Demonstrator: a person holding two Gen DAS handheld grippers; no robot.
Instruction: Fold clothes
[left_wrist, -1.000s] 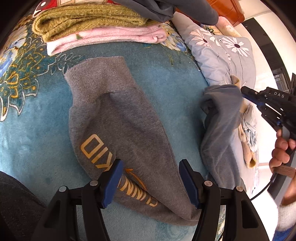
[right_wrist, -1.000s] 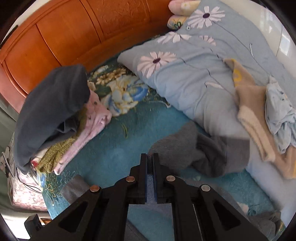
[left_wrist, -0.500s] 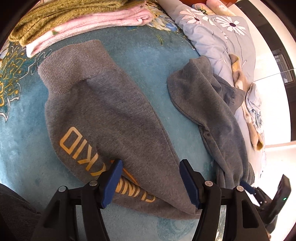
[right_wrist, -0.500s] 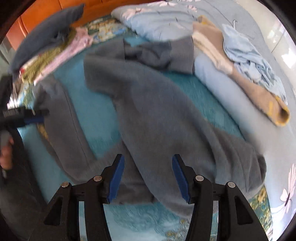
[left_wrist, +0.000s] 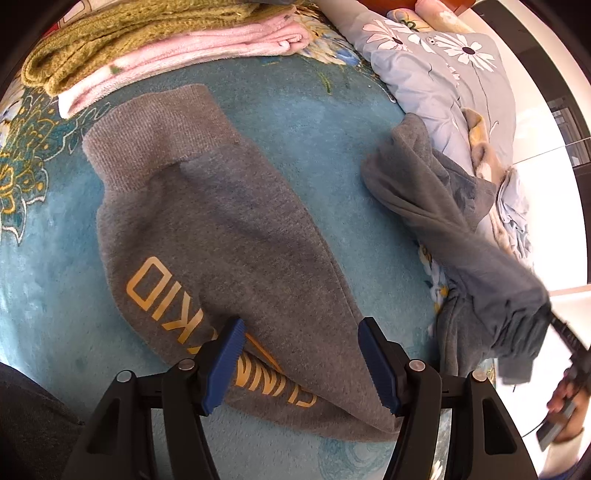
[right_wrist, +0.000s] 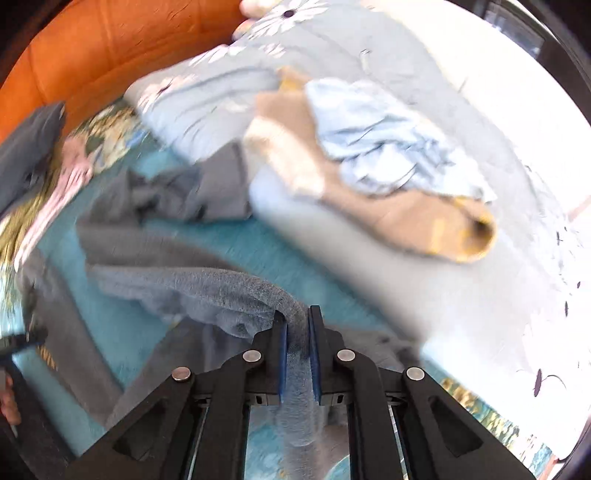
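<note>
Left wrist view: grey sweatpants (left_wrist: 229, 236), orange lettering, one leg flat on teal bedspread (left_wrist: 44, 280). Left gripper (left_wrist: 301, 360) spread wide above that leg, holding nothing. Right gripper (right_wrist: 295, 332) pinched on the other leg's fabric, lifting it. Likely soft, limp, fairly thick fleece; best gripped at cuff or waistband.

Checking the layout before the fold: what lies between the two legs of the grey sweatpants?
In the left wrist view, only bare teal blanket separates the flat printed leg from the leg lifted by the right tongs.
</note>
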